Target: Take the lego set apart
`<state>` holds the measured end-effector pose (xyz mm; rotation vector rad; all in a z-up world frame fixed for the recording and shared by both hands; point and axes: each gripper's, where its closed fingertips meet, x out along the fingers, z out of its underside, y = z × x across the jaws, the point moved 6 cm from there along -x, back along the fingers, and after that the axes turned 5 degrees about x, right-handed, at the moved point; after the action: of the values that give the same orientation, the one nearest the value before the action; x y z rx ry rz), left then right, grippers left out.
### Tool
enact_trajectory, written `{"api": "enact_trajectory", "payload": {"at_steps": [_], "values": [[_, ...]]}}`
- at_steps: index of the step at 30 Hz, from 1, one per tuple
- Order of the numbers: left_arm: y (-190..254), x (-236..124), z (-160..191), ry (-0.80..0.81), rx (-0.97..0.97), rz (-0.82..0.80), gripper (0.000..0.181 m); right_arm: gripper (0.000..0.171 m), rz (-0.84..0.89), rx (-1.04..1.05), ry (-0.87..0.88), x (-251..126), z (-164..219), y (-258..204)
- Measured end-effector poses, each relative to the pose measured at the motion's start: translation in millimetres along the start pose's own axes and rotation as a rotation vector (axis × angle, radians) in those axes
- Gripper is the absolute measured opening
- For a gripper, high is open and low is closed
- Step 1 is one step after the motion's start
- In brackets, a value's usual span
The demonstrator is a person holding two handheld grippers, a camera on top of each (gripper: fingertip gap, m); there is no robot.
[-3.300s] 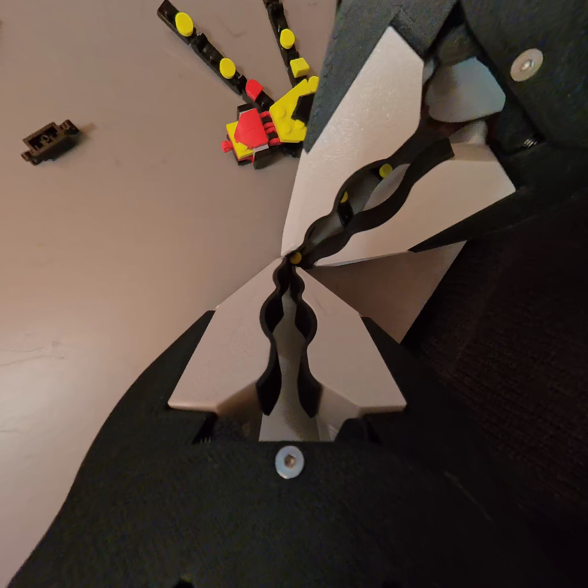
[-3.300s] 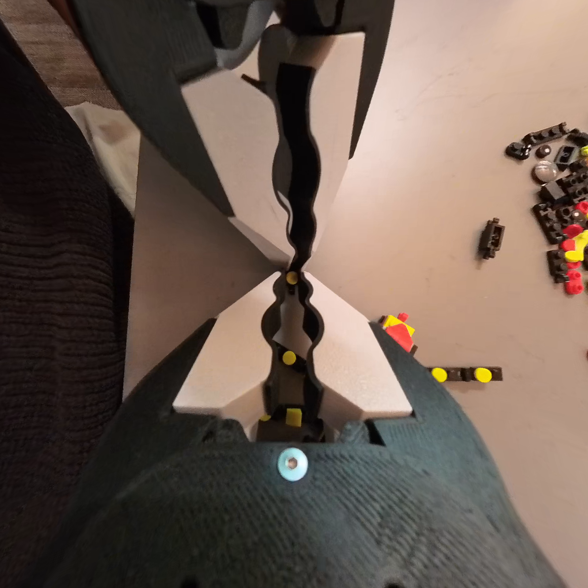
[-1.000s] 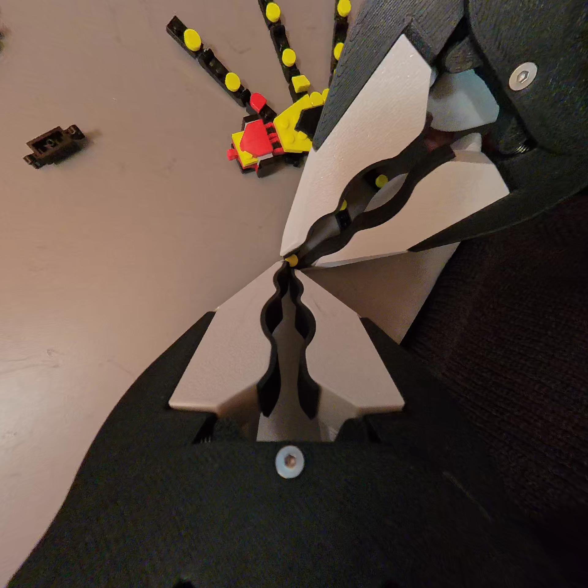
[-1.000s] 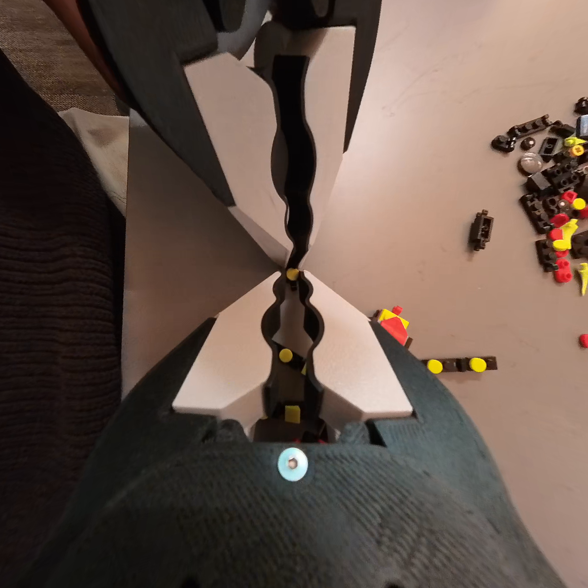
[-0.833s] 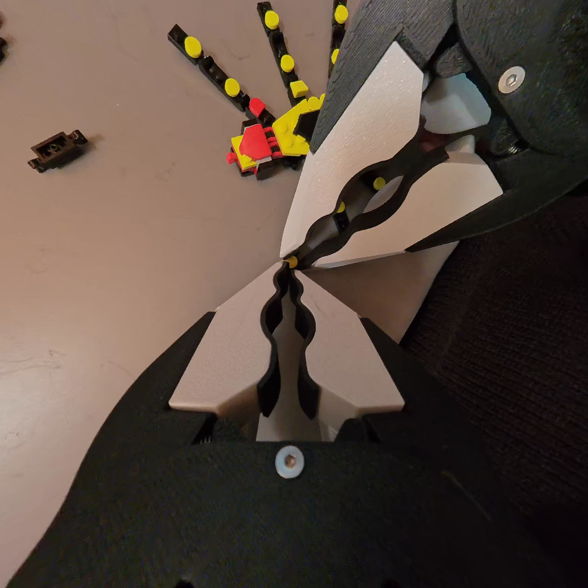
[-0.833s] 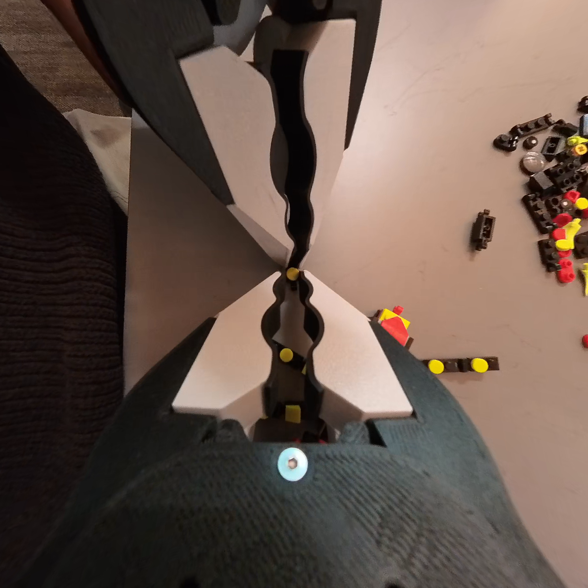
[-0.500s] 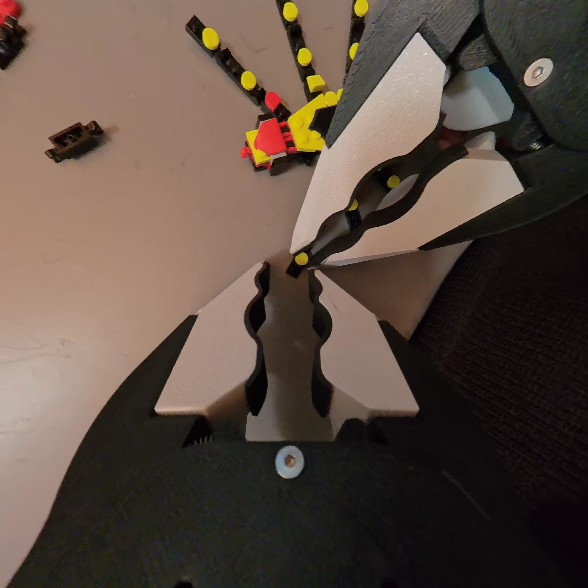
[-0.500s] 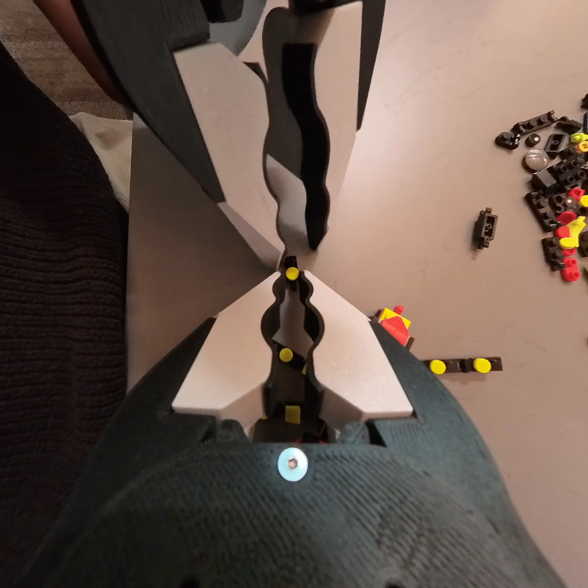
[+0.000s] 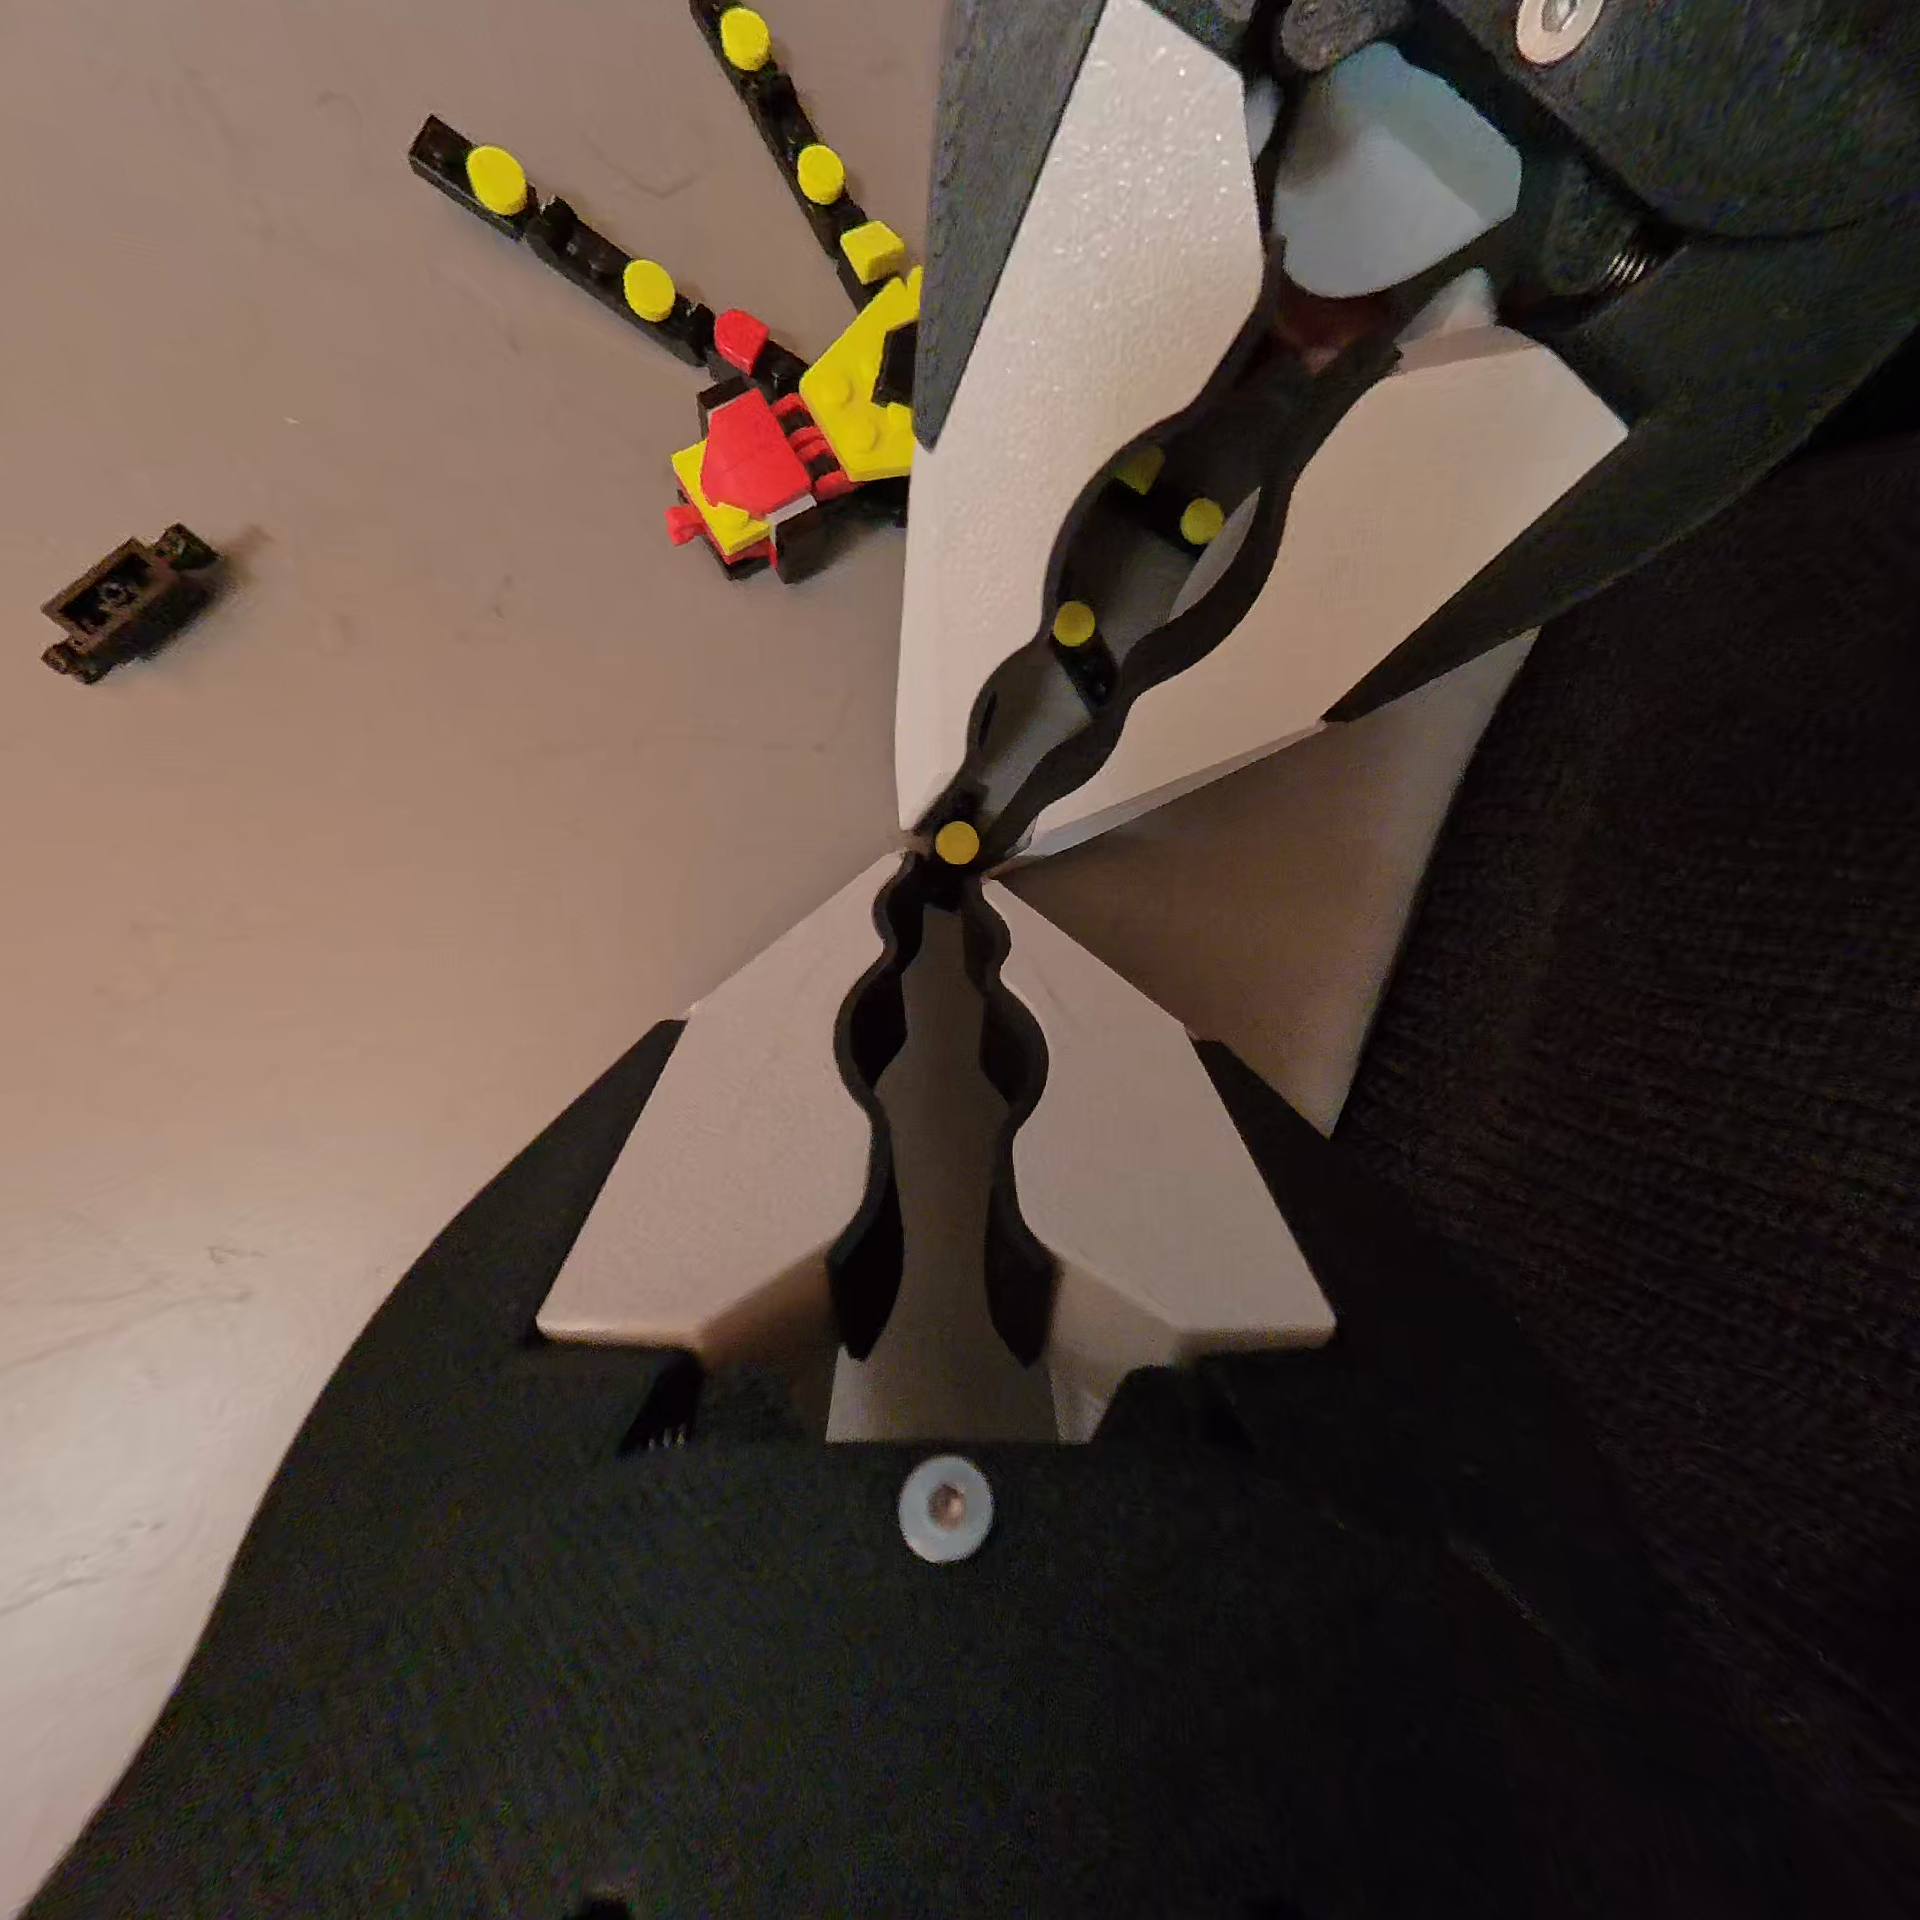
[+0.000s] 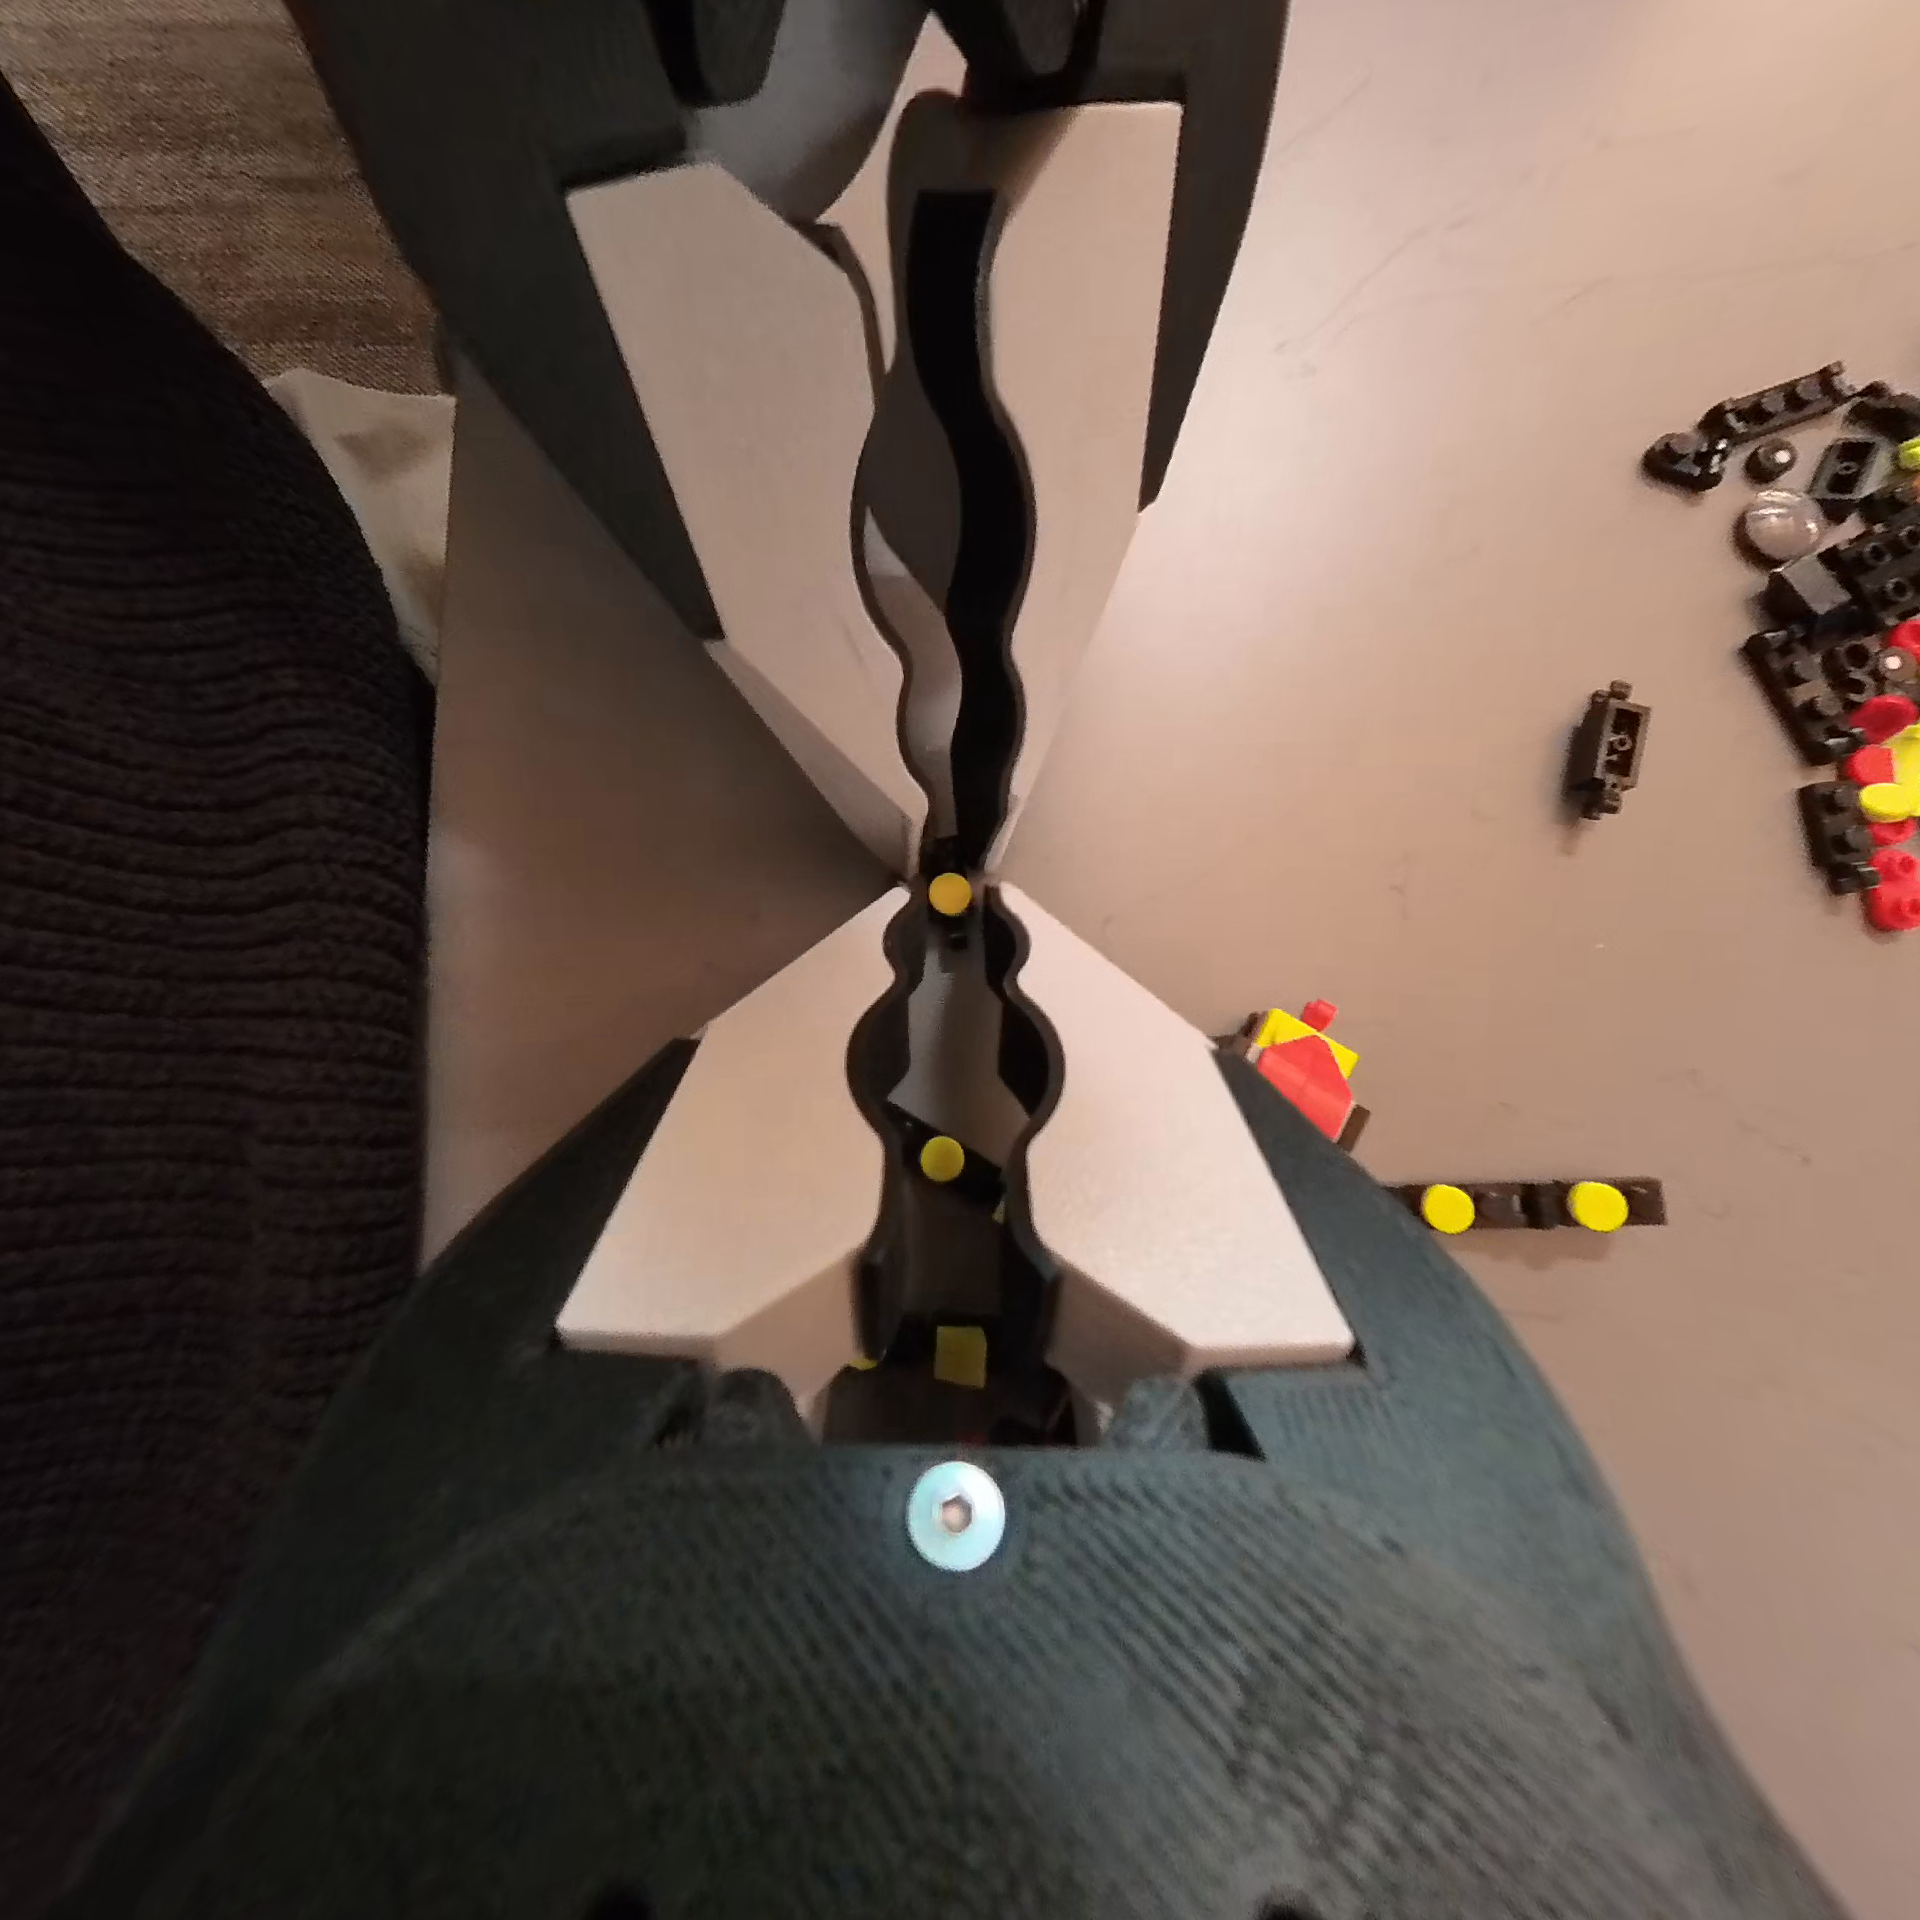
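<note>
Left wrist view: left gripper (image 9: 940, 883) pinched on the tip of the black strip (image 9: 1081, 649) above the tabletop (image 9: 364, 831), and right wrist view: right gripper (image 10: 951, 914) clamped further along it, so a twist could fling that yellow stud (image 10: 950, 891).

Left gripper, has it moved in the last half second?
Yes. The left gripper closed back onto the black strip's yellow-studded tip, which the right gripper holds.

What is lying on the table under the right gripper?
Under the right gripper, a black strip with yellow studs shows between its fingers; the red-yellow model peeks out. The rest is covered.
</note>
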<state>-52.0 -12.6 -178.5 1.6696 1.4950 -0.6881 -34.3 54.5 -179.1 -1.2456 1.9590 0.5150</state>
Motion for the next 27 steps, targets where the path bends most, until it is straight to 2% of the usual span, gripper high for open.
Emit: {"api": "enact_trajectory", "payload": {"at_steps": [13,16,27], "values": [[0.2,0.2,-0.2,-0.006,-0.022,0.005,0.005,0.007,-0.006,-0.064,-0.027,-0.1,-2.5,-1.7],[-0.1,0.3,-0.3,-0.033,-0.086,0.016,0.007,0.006,-0.006,-0.072,-0.034,-0.4,-3.0,-2.5],[4.4,0.6,-2.6,-0.078,-0.054,-0.071,0.007,0.006,0.002,-0.080,0.018,-4.0,-2.9,-4.0]]}}
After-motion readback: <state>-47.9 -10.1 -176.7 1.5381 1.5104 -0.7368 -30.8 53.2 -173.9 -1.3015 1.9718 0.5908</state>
